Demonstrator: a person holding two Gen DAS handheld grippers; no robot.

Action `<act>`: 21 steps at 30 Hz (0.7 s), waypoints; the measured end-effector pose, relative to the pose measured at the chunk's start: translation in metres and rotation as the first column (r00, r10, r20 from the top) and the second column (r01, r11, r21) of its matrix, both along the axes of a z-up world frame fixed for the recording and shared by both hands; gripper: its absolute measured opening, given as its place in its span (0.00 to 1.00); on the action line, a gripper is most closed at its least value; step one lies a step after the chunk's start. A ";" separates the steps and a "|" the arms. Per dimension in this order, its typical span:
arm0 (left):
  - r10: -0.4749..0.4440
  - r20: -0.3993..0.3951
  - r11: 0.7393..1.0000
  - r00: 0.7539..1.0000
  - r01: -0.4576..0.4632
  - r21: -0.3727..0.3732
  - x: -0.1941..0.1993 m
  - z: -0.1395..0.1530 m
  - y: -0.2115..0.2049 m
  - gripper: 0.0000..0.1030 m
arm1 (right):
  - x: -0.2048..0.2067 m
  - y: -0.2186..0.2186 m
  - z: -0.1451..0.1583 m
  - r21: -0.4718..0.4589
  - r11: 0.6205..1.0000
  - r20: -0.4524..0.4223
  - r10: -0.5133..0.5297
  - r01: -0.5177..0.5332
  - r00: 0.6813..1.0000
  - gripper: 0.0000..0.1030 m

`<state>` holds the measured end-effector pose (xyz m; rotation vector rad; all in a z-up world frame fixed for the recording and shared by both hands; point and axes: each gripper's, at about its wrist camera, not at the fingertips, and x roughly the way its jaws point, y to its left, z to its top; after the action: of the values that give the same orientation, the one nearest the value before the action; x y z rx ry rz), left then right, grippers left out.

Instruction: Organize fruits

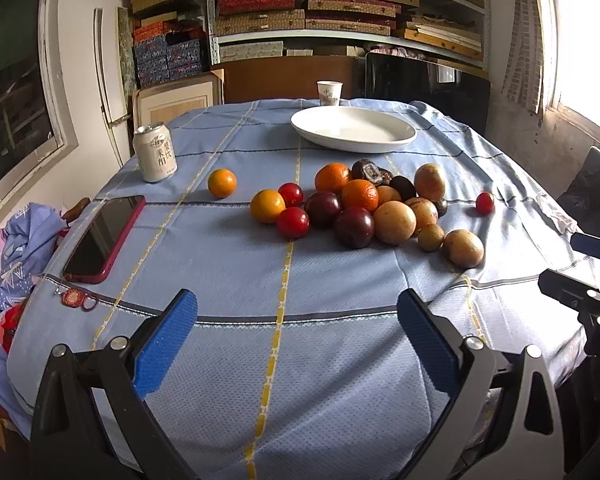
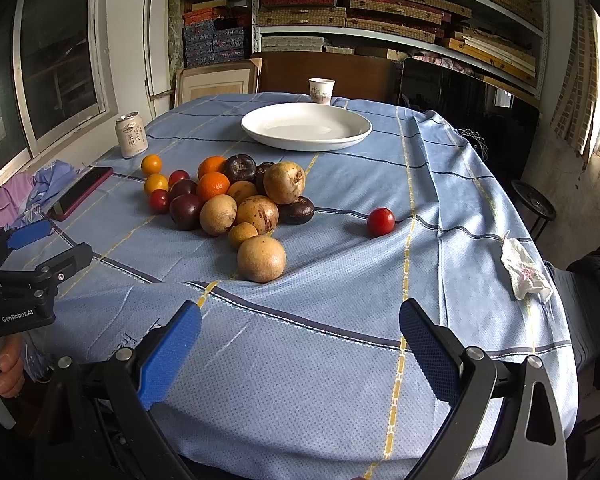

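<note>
A heap of fruit lies mid-table: oranges (image 1: 360, 195), dark plums (image 1: 353, 227), tan round fruits (image 1: 394, 222) and small red ones (image 1: 292, 222). One orange (image 1: 221, 183) sits apart at the left, one red fruit (image 2: 380, 221) apart at the right. An empty white plate (image 1: 353, 128) stands behind the heap; it also shows in the right wrist view (image 2: 306, 125). My left gripper (image 1: 297, 320) is open and empty above the near table edge. My right gripper (image 2: 300, 332) is open and empty, short of the nearest tan fruit (image 2: 261, 258).
A drink can (image 1: 155, 152) and a phone in a red case (image 1: 105, 238) lie at the left. A paper cup (image 1: 329, 92) stands behind the plate. A crumpled tissue (image 2: 524, 272) lies at the right edge. Shelves of boxes stand behind the table.
</note>
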<state>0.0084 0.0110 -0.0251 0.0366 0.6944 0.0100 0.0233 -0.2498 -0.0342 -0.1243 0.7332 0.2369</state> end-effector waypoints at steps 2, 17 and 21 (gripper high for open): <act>-0.002 -0.001 1.000 1.000 0.002 -0.009 0.002 -0.001 0.002 0.95 | 0.002 0.000 -0.002 0.001 1.000 -0.004 0.001 -0.001 1.000 0.97; 0.042 0.055 0.993 0.998 -0.036 -0.112 0.039 0.002 0.034 0.95 | 0.062 -0.020 -0.019 0.159 0.985 -0.092 -0.047 0.062 0.995 0.97; 0.016 0.067 0.997 0.998 -0.010 -0.081 0.054 0.009 0.032 0.95 | 0.079 -0.017 -0.025 0.238 0.971 -0.148 0.004 0.032 0.989 0.97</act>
<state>0.0623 0.0432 -0.0165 -0.0459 0.6267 -0.0042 0.1021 -0.2671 -0.0592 0.1295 0.8464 0.3217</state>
